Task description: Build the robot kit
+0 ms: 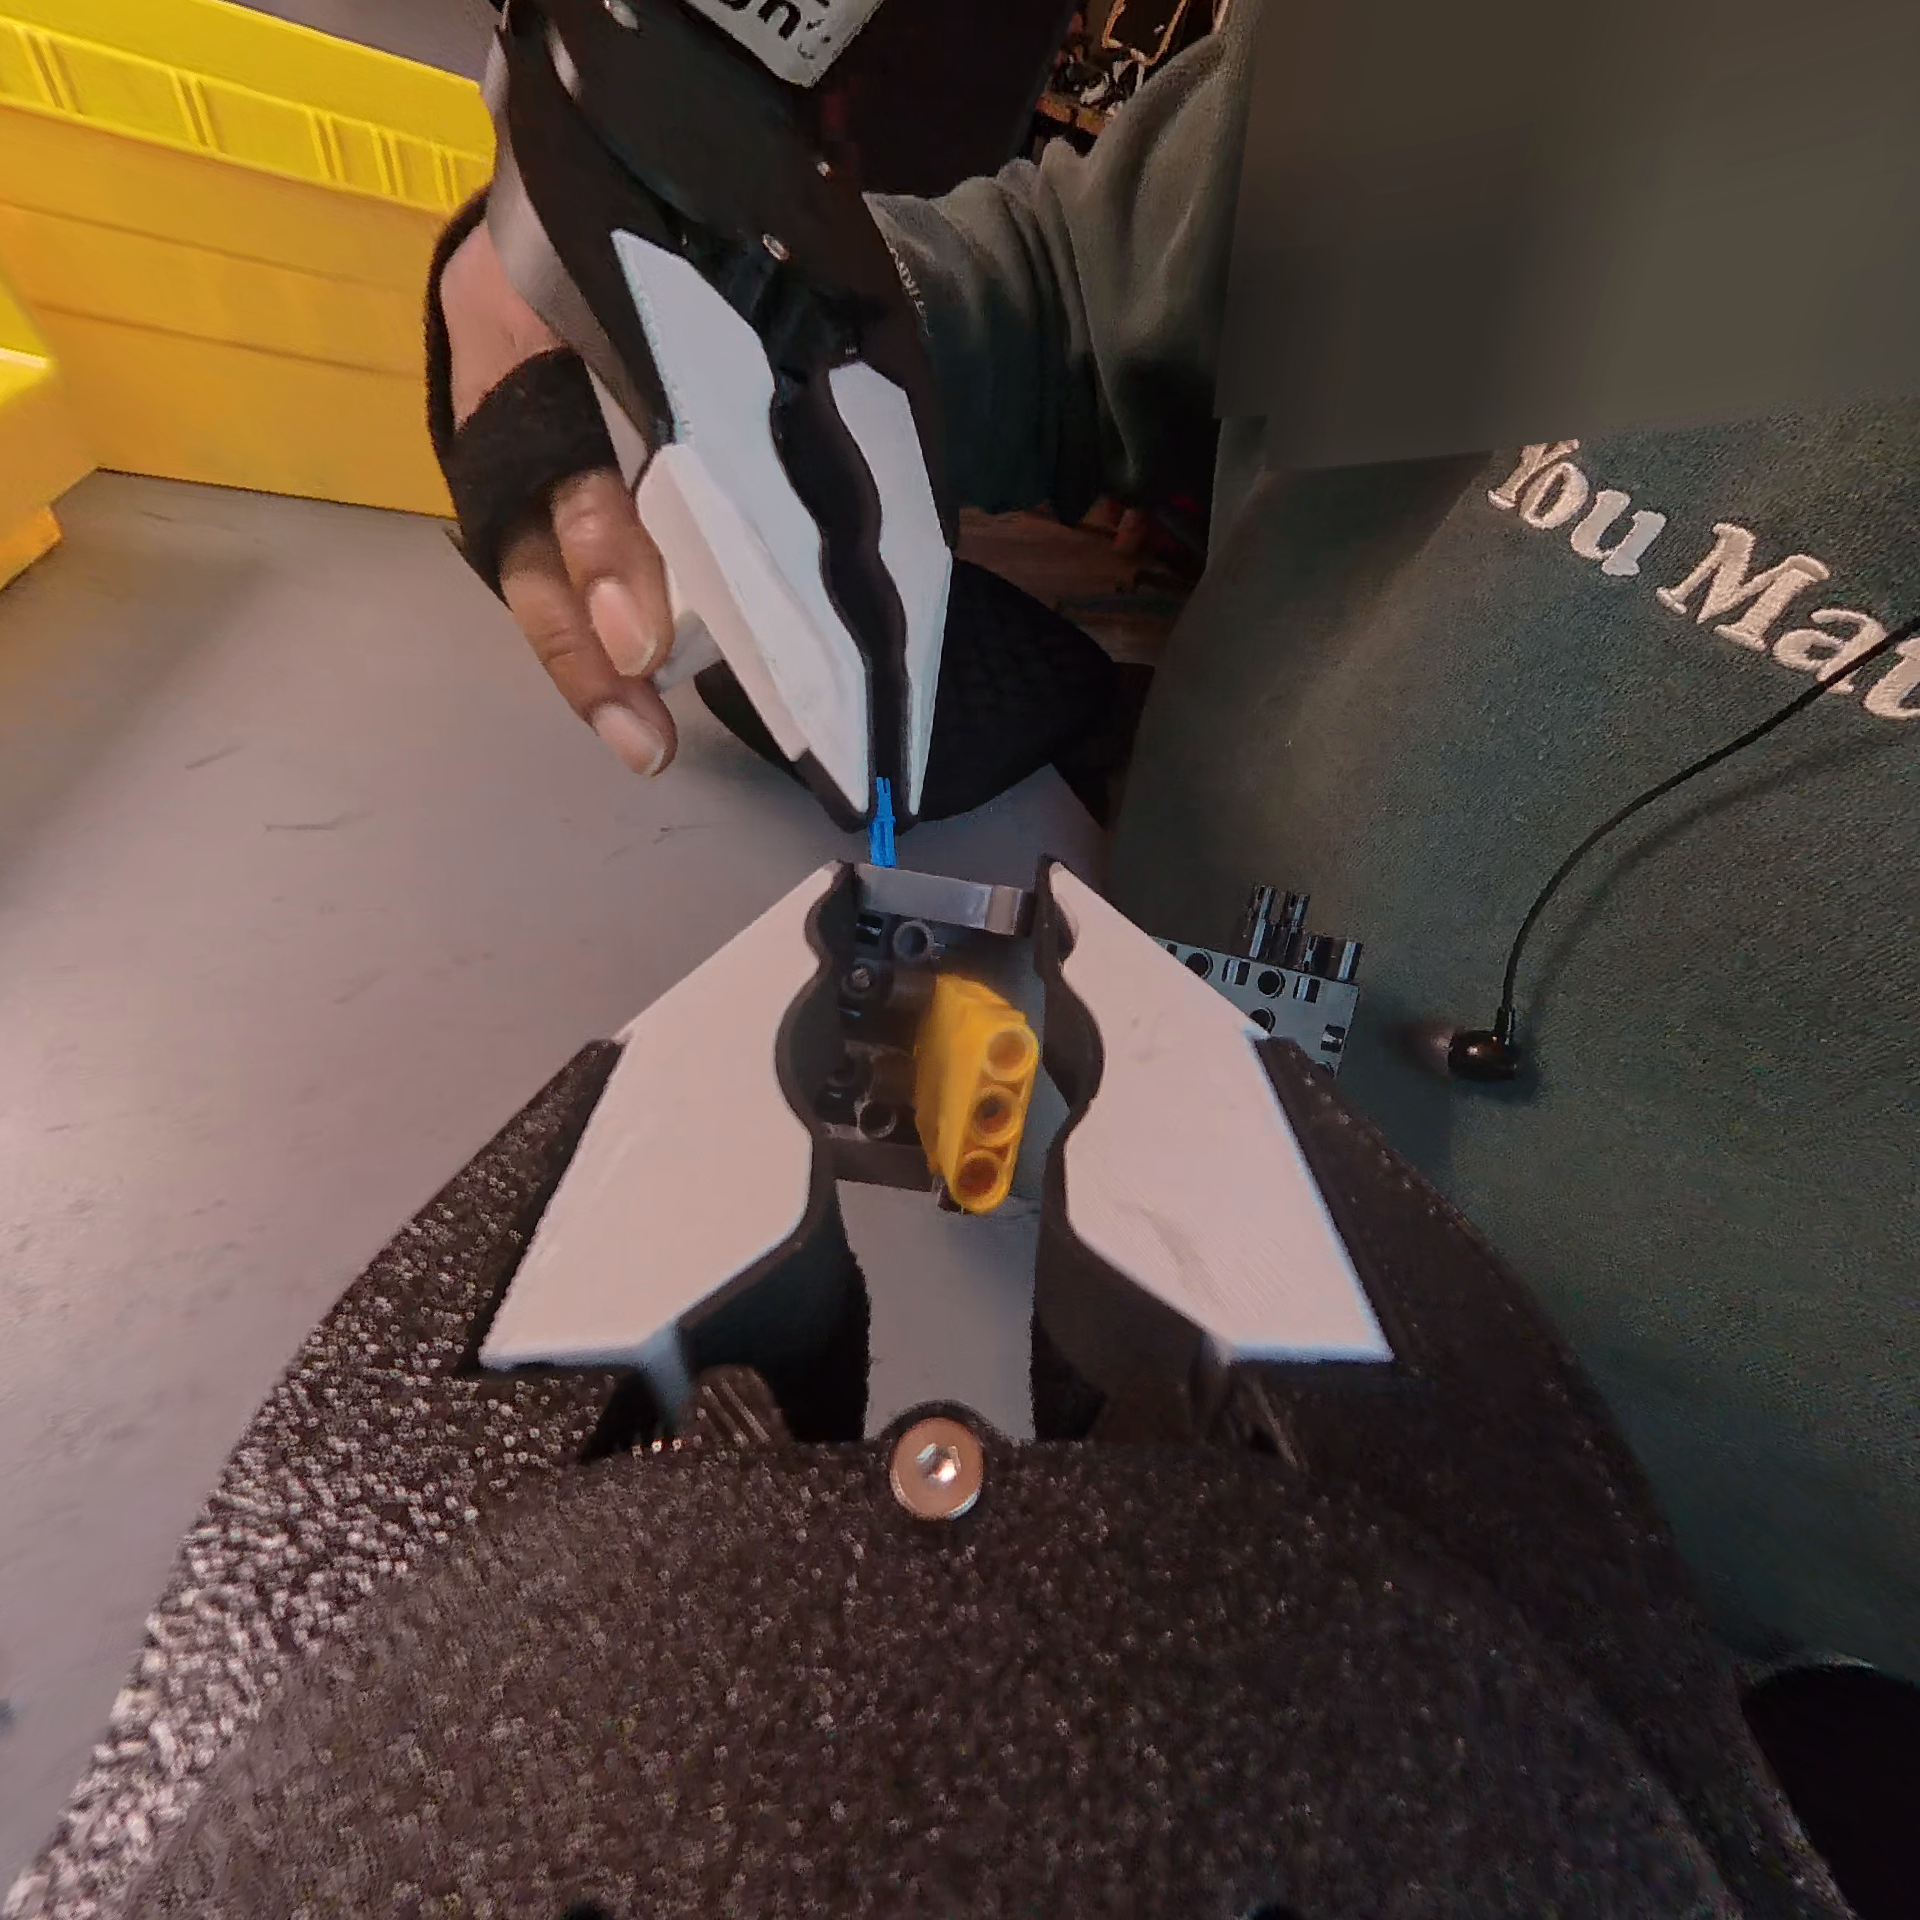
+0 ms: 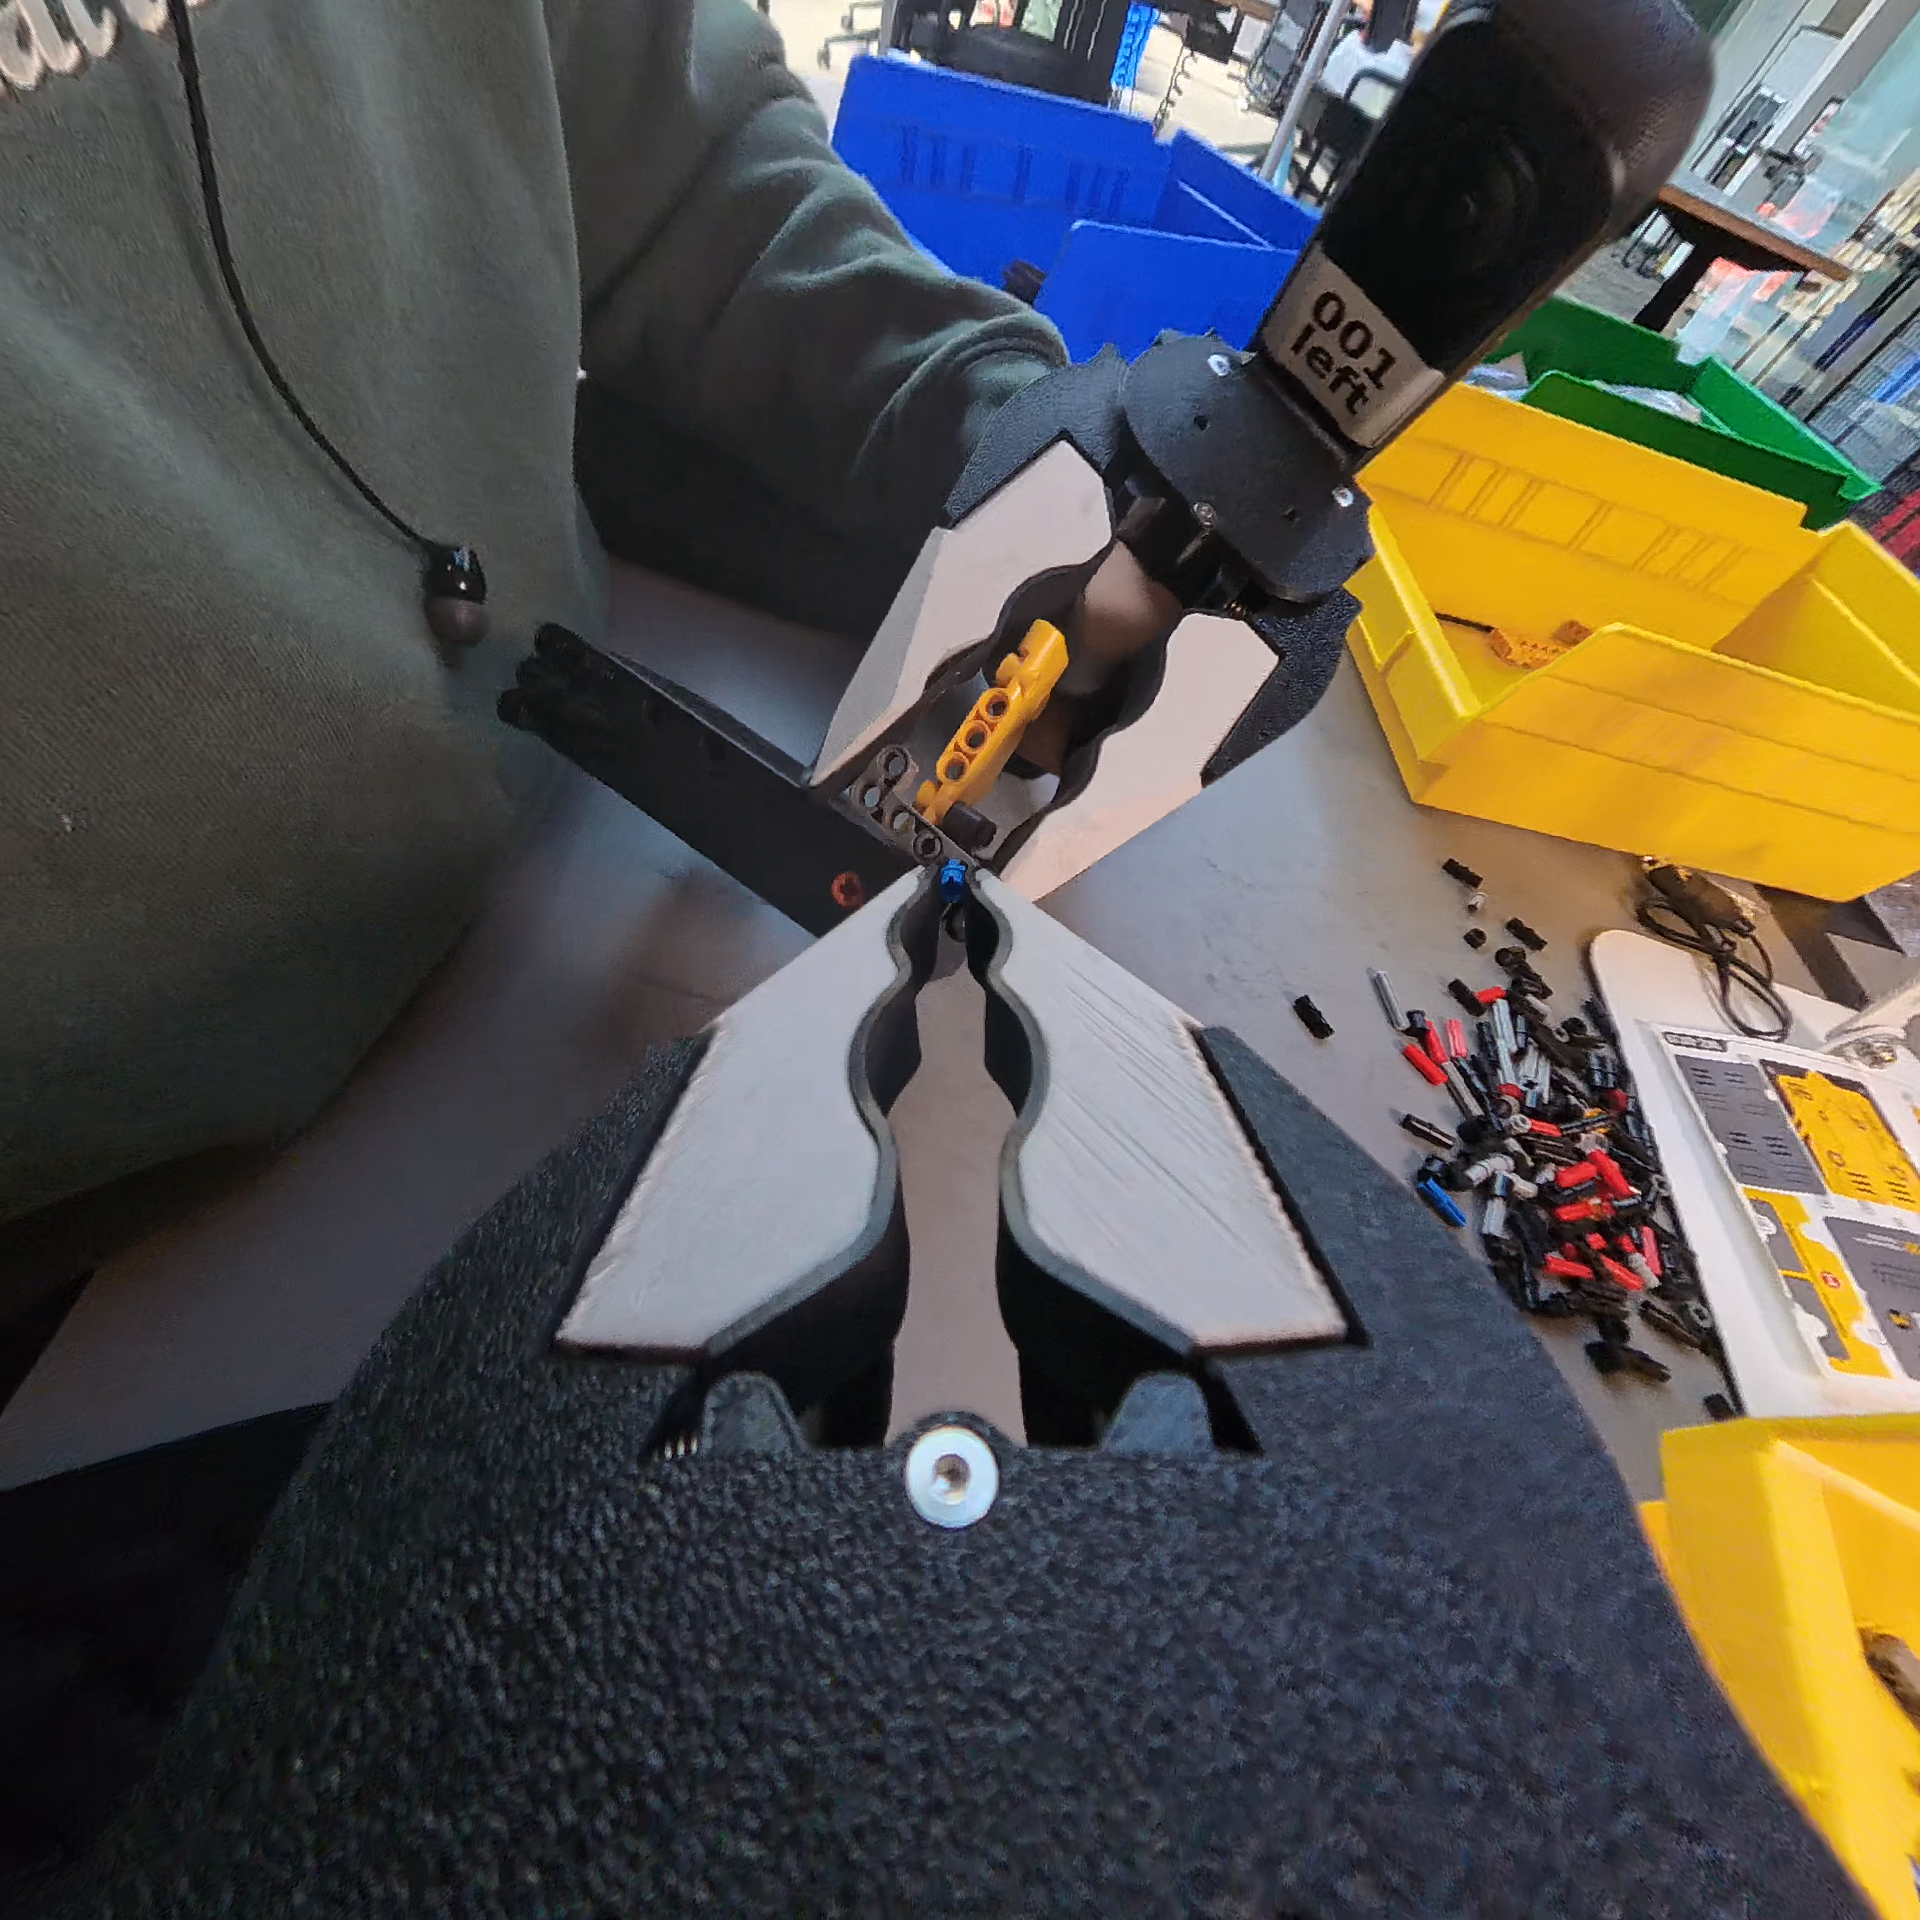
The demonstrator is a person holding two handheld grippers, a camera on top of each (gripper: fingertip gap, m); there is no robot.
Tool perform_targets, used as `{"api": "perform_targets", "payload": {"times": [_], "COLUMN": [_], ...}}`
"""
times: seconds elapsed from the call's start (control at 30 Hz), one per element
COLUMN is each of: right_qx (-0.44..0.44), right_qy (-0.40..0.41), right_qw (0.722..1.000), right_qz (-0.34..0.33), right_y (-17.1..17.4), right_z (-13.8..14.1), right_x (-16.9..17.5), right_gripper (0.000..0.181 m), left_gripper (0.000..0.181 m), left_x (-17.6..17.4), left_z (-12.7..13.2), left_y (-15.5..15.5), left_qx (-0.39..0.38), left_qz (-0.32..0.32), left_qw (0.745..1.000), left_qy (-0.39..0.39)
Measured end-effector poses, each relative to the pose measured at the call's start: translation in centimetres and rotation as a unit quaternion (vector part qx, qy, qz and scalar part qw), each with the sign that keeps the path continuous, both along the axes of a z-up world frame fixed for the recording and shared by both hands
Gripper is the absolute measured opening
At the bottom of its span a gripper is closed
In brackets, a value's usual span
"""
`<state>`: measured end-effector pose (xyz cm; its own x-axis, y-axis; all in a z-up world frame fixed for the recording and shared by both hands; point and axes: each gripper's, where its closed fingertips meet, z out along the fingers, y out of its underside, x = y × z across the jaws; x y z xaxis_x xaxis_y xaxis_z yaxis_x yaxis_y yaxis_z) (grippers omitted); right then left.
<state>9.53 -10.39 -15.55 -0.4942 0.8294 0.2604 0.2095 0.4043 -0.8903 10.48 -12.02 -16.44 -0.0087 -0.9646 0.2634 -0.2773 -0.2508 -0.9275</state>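
Observation:
My left gripper (image 1: 940,883) is shut on a small brick assembly: a grey holed beam (image 1: 940,902) with dark pieces and a yellow holed beam (image 1: 982,1091) sticking out between the fingers. My right gripper (image 1: 883,805) comes from above, shut on a small blue pin (image 1: 883,826) whose tip is at the top edge of the grey beam. In the right wrist view, my right gripper (image 2: 951,896) pinches the blue pin (image 2: 951,881) against the end of the grey beam (image 2: 891,800), held by the left gripper (image 2: 925,831) with the yellow beam (image 2: 992,717).
A person in a green sweatshirt (image 2: 260,623) sits close behind, with an earphone cable (image 1: 1486,1049) hanging. A pile of small pins (image 2: 1538,1153) and a booklet (image 2: 1818,1195) lie to the right. Yellow bins (image 2: 1621,644) (image 1: 208,260) and blue bins (image 2: 1039,177) stand around. Another grey-black assembly (image 1: 1278,977) lies on the grey table (image 1: 312,831). The grippers are tip to tip, or close to it.

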Motion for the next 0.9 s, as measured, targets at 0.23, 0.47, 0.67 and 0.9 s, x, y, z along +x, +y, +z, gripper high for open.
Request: {"api": "perform_targets", "payload": {"times": [0.23,0.47,0.67,0.9], "right_qx": [0.182,0.329,0.373,0.411], "right_qy": [0.016,0.048,0.081,0.148], "right_qw": [0.983,0.942,0.922,0.898], "right_qz": [0.008,0.035,0.064,0.04], "right_y": [-0.5,-1.3,-2.0,-2.4], "right_z": [-0.9,-2.2,-3.4,-4.6], "right_x": [0.0,0.3,0.6,0.0], "right_gripper": [0.004,0.004,0.004,0.004], "left_gripper": [0.033,0.032,0.032,0.031], "left_x": [0.0,0.4,0.6,0.5], "left_z": [-0.9,-2.2,-3.4,-4.4], "left_y": [-0.5,-1.2,-1.9,-2.1], "left_qx": [-0.027,-0.02,0.006,0.049], "left_qz": [-0.02,-0.039,-0.053,-0.052], "left_qw": [0.999,0.997,0.993,0.988], "left_qy": [0.026,0.067,0.103,0.136]}}
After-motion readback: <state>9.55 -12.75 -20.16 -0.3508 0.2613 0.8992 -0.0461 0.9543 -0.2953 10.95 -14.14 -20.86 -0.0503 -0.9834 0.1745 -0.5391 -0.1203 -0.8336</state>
